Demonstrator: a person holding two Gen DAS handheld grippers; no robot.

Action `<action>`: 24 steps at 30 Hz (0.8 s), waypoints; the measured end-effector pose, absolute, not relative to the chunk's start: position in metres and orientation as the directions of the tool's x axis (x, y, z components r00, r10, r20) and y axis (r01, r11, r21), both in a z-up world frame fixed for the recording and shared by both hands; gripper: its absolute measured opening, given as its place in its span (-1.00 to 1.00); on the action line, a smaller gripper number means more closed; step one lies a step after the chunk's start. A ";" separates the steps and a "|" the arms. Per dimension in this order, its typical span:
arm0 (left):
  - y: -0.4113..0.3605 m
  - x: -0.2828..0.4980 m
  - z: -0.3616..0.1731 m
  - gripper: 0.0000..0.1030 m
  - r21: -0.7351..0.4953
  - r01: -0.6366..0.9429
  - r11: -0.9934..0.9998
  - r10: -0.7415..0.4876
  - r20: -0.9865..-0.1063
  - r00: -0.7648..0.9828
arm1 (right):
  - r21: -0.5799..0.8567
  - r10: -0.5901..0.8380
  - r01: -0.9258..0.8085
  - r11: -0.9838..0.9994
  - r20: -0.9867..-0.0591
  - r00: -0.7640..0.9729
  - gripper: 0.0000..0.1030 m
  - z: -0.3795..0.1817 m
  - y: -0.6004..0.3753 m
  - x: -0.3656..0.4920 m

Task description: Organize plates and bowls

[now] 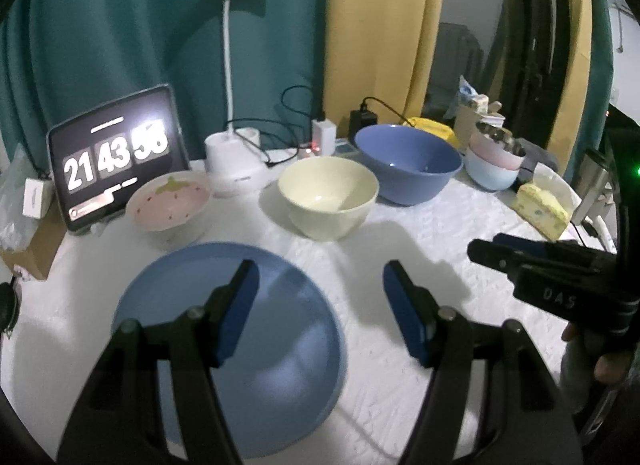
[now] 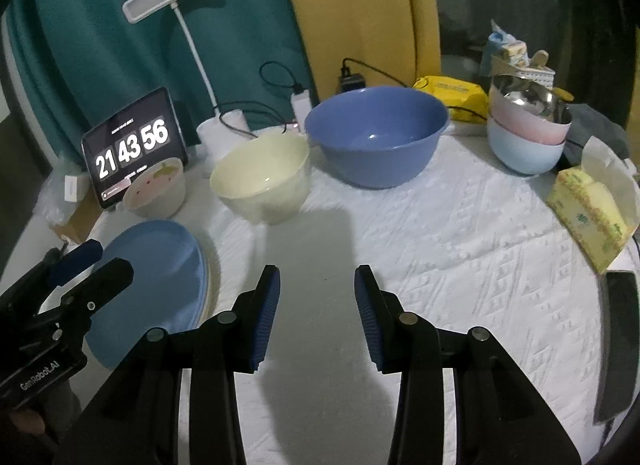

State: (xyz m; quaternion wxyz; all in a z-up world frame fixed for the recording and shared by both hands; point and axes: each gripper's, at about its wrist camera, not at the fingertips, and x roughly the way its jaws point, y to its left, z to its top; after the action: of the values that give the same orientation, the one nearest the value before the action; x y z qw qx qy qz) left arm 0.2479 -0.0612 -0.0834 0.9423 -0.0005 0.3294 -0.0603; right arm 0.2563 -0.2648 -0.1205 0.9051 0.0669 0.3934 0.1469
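Left wrist view: blue plate (image 1: 240, 345) is partly hidden by left gripper (image 1: 320, 281), blurred; plates beneath can't be counted. Both grippers are angled down over table, left & right gripper (image 2: 316, 285) spread, nothing pinched.

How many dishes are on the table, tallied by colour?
Blue: 4, namely the plate, large bowl, pale blue bowl and a blue-edged plate beneath.
Cream: 1, the bowl.
Pink: 2, the strawberry bowl and stacked bowl.
Total: 7.

Six bowls (image 2: 376, 137) are sitting on the table (image 2: 460, 245): three single, three stacked. Beside the cream bowl (image 2: 260, 181), one plate stack (image 2: 160, 277) is lying, count unclear.
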 end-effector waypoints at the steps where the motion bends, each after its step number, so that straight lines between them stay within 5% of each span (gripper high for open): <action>1: -0.064 0.250 -0.082 0.29 -0.039 0.117 0.992 -0.116 -0.619 0.777 | 0.235 0.315 -0.211 0.949 -0.690 0.652 -0.20 -0.119 -0.268 0.257; 24: -0.114 0.297 -0.059 0.29 -0.016 0.185 0.983 -0.161 -0.572 0.804 | 0.202 0.270 -0.181 0.962 -0.637 0.723 -0.20 -0.098 -0.314 0.296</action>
State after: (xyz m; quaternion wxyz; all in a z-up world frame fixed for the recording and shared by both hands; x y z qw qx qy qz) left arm 0.2967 -0.1143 -0.0593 0.9496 0.0205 0.2991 -0.0911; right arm 0.2960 -0.3137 -0.0978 0.9259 0.0628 0.3520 0.1218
